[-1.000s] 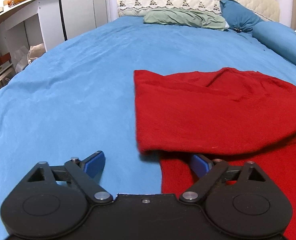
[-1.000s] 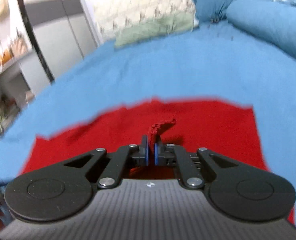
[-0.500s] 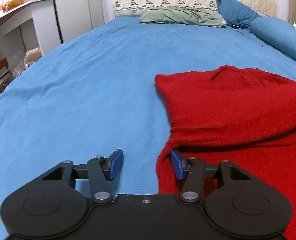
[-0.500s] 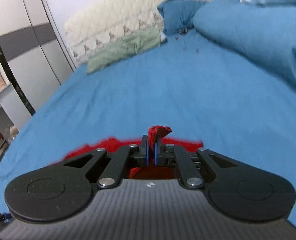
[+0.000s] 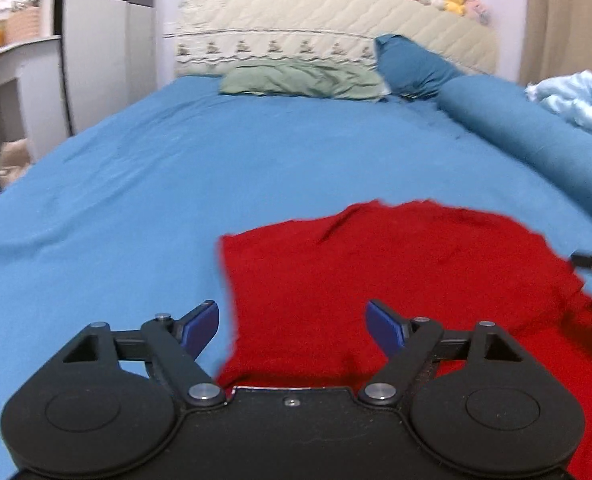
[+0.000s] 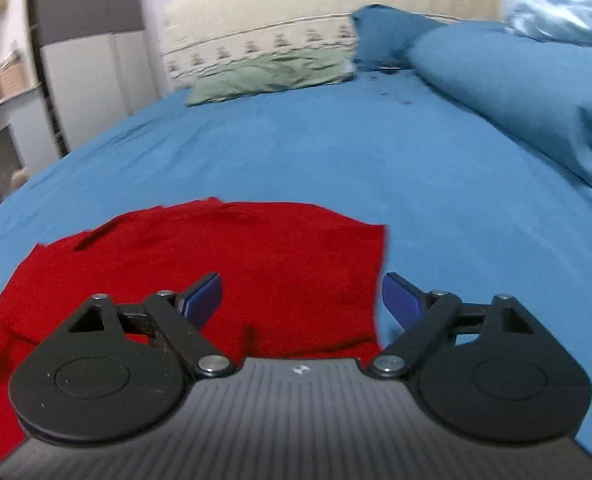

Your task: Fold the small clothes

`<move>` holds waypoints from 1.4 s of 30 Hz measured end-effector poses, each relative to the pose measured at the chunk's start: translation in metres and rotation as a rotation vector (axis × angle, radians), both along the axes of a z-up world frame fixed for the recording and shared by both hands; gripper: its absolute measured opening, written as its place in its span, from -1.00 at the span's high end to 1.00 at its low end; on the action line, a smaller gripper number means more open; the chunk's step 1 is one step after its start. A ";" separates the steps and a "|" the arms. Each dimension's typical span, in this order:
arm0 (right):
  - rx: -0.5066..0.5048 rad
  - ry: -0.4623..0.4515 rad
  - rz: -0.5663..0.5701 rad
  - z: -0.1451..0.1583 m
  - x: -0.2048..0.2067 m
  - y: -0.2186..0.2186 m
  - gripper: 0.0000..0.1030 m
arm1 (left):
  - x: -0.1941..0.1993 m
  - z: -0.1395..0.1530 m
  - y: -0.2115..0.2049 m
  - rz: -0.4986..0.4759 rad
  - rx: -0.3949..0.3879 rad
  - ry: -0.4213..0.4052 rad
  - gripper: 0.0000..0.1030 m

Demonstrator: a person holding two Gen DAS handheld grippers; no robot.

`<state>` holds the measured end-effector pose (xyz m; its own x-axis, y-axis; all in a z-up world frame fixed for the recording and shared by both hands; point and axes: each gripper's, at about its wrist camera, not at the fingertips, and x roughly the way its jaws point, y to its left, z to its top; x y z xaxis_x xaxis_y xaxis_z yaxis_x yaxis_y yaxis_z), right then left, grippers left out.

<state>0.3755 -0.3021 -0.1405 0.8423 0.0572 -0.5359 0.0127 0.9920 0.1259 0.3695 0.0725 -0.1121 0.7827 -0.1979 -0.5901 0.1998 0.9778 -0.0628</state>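
both grippers, left gripper and right gripper, opening wide with nothing pinched over the red garment flat on the blue bedsheet; next, best to grab corners squarely and align edges.

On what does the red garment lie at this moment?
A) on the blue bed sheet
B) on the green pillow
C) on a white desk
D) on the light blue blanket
A: the red garment is spread flat on the blue bed sheet, far from the green pillow.
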 end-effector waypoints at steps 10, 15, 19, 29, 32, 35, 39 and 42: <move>-0.007 0.103 0.069 -0.038 0.017 0.020 -1.00 | 0.019 -0.052 -0.015 0.002 -0.025 0.089 -0.56; 0.020 0.006 0.064 -0.022 0.040 0.018 -1.00 | 0.015 -0.058 -0.017 -0.008 -0.011 0.062 -0.57; -0.018 0.144 0.032 -0.044 0.087 0.019 -1.00 | 0.015 -0.059 -0.021 -0.006 0.006 0.069 -0.57; -0.154 -0.024 0.054 0.013 0.027 0.038 -1.00 | -0.032 -0.006 -0.022 0.018 0.072 0.003 -0.65; -0.122 -0.076 0.088 0.055 -0.014 0.028 -1.00 | -0.064 0.029 -0.019 0.033 0.095 -0.030 -0.77; -0.100 -0.083 0.073 0.099 -0.061 0.019 -1.00 | -0.098 0.064 -0.013 0.049 0.108 -0.068 -0.86; -0.052 -0.068 0.051 0.150 -0.127 0.003 -1.00 | -0.146 0.107 -0.001 0.056 0.082 -0.085 -0.86; -0.028 -0.065 0.049 0.182 -0.183 -0.009 -1.00 | -0.178 0.129 0.009 0.066 0.039 -0.076 -0.86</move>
